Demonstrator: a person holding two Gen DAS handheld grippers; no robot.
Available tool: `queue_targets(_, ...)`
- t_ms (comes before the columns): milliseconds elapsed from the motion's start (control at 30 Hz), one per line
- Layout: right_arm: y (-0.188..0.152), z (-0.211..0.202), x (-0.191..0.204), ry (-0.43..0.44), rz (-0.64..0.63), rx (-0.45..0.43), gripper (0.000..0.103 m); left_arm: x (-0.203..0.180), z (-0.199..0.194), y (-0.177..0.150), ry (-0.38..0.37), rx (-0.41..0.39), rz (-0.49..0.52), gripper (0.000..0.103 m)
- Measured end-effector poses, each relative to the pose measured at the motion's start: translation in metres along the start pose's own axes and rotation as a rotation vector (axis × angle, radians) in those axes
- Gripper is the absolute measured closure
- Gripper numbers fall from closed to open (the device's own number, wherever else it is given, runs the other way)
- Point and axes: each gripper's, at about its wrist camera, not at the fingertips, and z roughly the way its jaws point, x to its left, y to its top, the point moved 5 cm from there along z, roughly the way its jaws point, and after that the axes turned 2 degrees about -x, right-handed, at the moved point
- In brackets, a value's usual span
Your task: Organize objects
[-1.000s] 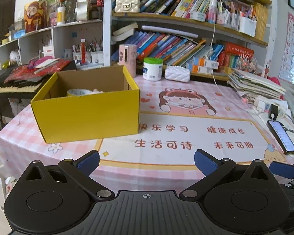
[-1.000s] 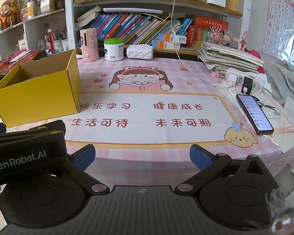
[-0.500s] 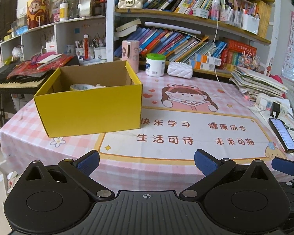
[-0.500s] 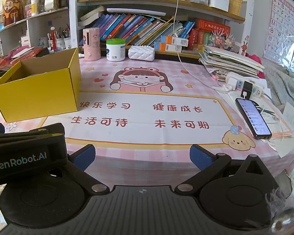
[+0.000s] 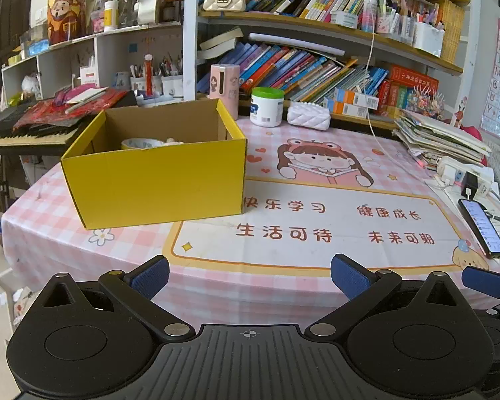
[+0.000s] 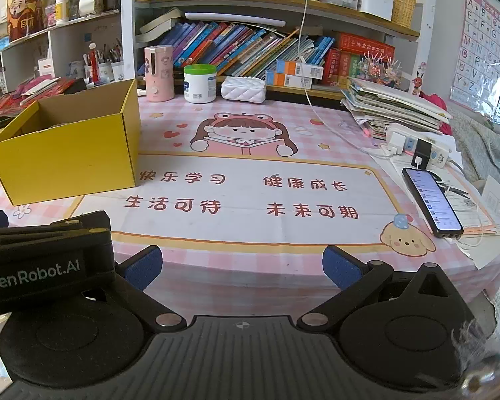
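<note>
Both my left tongs and right tongs are spread, holding nothing. The yellow box at ten o'clock on the worktop looks light but easily crushed; I would pinch its stiff rim.

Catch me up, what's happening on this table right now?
Nothing is being handled. The left hand-held gripper and right hand-held gripper both hang open and empty at the near edge of the table. The yellow box sits on the left side with a tape roll and something pale already inside. A green-lidded jar, pink dispenser and white quilted pouch stand by the shelf, a phone at right.
</note>
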Motion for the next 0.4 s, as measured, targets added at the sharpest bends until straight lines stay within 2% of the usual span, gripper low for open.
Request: queue_targets(400,0.0002,0.0004,0.0002,0.000,0.000,0.000,0.000,0.0029,-0.0002,0.0005,0.004,-0.003,0.005,0.000)
